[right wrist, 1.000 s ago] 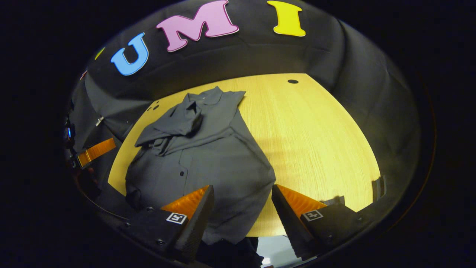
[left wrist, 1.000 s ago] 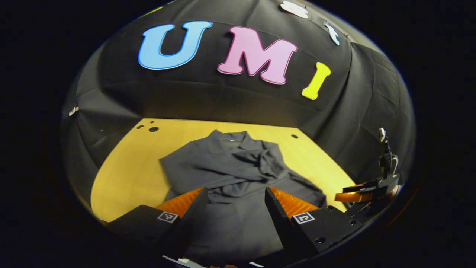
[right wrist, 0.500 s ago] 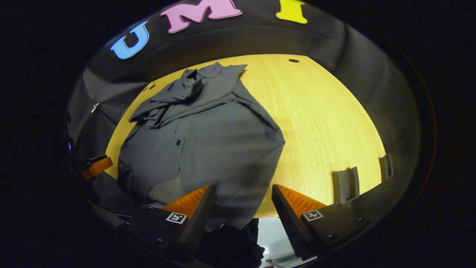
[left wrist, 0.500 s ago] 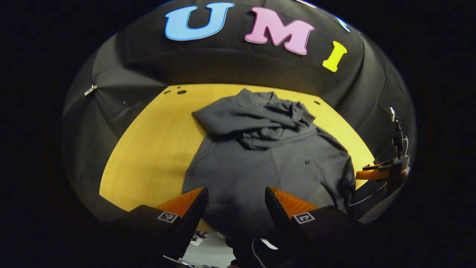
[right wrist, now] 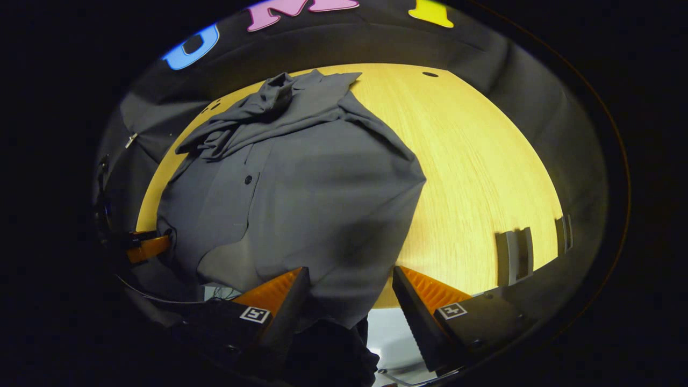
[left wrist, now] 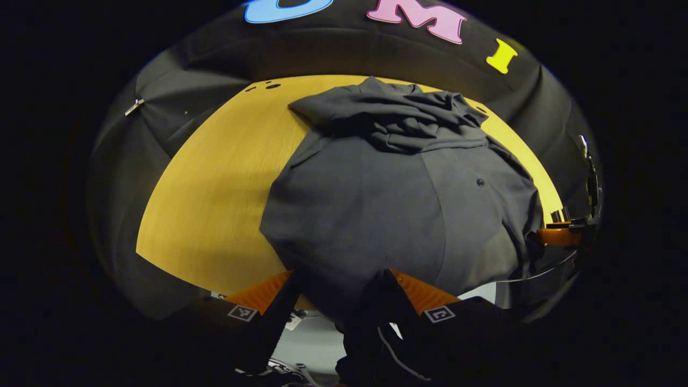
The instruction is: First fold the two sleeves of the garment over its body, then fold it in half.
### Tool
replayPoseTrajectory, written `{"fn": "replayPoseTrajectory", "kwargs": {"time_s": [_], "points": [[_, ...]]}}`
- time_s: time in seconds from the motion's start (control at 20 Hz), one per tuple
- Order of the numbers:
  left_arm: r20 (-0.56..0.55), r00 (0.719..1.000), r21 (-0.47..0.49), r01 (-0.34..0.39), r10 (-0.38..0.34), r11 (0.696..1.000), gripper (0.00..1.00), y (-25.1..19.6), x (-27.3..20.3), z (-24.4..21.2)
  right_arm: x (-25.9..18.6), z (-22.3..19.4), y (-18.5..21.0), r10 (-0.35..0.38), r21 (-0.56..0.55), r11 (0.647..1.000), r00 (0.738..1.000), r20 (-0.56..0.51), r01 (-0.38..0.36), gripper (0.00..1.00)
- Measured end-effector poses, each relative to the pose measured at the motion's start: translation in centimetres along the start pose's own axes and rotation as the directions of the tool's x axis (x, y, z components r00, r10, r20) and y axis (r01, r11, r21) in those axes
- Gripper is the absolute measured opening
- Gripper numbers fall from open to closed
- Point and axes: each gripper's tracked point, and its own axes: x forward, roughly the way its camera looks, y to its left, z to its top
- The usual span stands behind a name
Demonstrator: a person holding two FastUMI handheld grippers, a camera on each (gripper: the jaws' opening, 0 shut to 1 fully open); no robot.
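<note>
A dark grey button shirt (left wrist: 398,204) lies flat on the yellow wooden table (left wrist: 215,177), collar at the far end. Both sleeves (left wrist: 408,121) lie bunched across its upper body. Its hem hangs over the near table edge. My left gripper (left wrist: 341,287) is open at that edge, the hem's left part lying between its orange fingers. In the right gripper view the shirt (right wrist: 301,183) spreads wide, and my right gripper (right wrist: 349,285) is open over the hem's right corner. Each gripper shows at the rim of the other's view, as an orange finger (left wrist: 559,236) and an orange finger (right wrist: 145,247).
Two grey brackets (right wrist: 513,255) stand on the table's near right edge. Small dark holes (left wrist: 271,86) mark the far left of the tabletop and one hole (right wrist: 430,74) the far right. Bare wood (right wrist: 473,161) stretches right of the shirt.
Both grippers have drawn back from over the shirt to the table's near edge and tilted down. The shirt's hem now sits between their fingers. The shirt itself has not shifted.
</note>
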Motion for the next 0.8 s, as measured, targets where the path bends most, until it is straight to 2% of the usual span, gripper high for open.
{"fn": "replayPoseTrajectory", "kwargs": {"time_s": [0.25,0.35,0.4,0.45,0.5,0.55,0.65,0.7,0.8], "points": [[-0.012,1.0,0.011,-0.012,0.012,1.0,0.97,0.0,0.0,0.1,1.0,0.4,-0.2,-0.043,-0.052,0.998,0.999,0.0,0.043,0.93],[-0.009,1.0,0.025,0.001,0.0,1.0,0.95,0.1,0.1,0.1,1.1,0.5,0.4,-0.038,-0.094,0.995,0.999,0.006,0.038,0.94],[-0.005,1.0,0.041,0.016,-0.015,0.999,0.92,0.1,0.1,0.1,1.3,0.4,0.7,-0.024,-0.098,0.995,1.0,0.017,0.025,0.93],[0.004,0.999,0.048,0.032,-0.032,0.998,0.76,-0.2,0.2,0.5,1.3,0.5,1.1,-0.011,-0.108,0.994,1.0,0.021,0.014,0.9],[0.011,0.999,0.045,0.051,-0.051,0.998,0.6,-0.6,0.7,0.8,1.5,0.7,1.8,0.02,-0.124,0.992,0.999,0.033,-0.016,0.65],[0.019,0.997,0.026,0.079,-0.079,0.997,0.45,-0.8,0.8,1.1,1.5,0.7,2.7,0.058,-0.132,0.99,0.998,0.03,-0.054,0.48],[0.013,0.992,-0.045,0.126,-0.125,0.991,0.14,-1.0,0.5,1.5,1.8,0.8,2.7,0.074,-0.099,0.993,0.997,0.022,-0.071,0.12],[0.008,0.99,-0.073,0.143,-0.142,0.987,0.09,-1.0,0.5,1.5,1.6,0.8,2.4,0.082,-0.061,0.995,0.997,0.016,-0.08,0.07],[0.021,0.987,-0.077,0.161,-0.16,0.984,0.06,-1.1,-0.3,2.4,0.9,1.7,1.7,0.084,0.009,0.996,0.995,0.044,-0.084,0.06]]}}
